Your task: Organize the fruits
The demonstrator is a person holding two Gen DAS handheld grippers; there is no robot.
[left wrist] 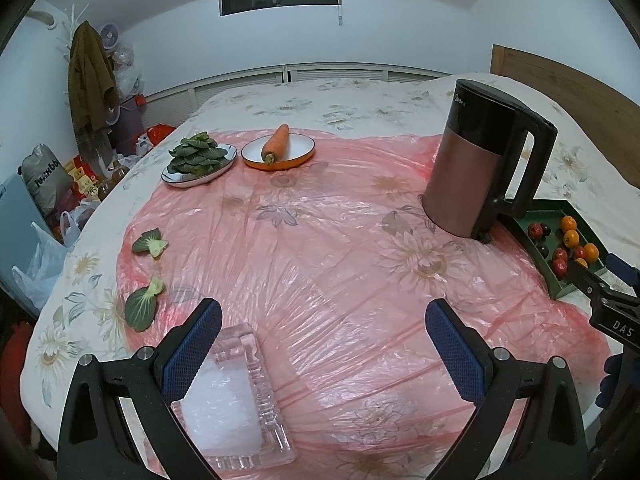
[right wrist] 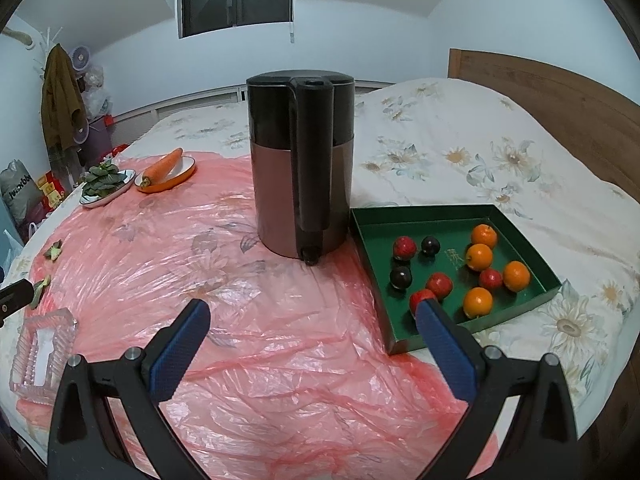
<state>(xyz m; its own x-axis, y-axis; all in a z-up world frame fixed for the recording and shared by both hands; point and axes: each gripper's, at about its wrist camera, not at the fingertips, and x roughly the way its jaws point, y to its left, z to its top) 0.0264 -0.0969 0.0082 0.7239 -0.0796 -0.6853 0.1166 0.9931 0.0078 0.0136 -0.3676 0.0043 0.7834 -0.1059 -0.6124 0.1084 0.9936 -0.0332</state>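
1. The left gripper (left wrist: 323, 344), with blue-padded black fingers, hangs spread wide and grasps nothing; its left finger overlaps a clear ribbed glass tray (left wrist: 236, 396) lying on the pink plastic sheet (left wrist: 320, 248).
2. The right gripper (right wrist: 312, 340) is likewise released, with nothing between its fingers; its right finger sits in front of the near edge of the shallow dark green cardboard tray (right wrist: 448, 220).
3. The small fruits lie loose in that green tray: orange round fruits (right wrist: 479, 257), red round fruits (right wrist: 439, 285) and dark, nearly black fruits (right wrist: 401, 277).
4. A copper-and-black electric kettle (right wrist: 300, 160) stands upright just beside the green tray's far left corner.
5. Far across the sheet, an orange carrot (left wrist: 277, 142) rests on an orange-rimmed white plate (left wrist: 300, 156), next to a white plate of green leafy vegetables (left wrist: 196, 158).
6. Two loose green leaves (left wrist: 150, 242) lie near the sheet's left edge.
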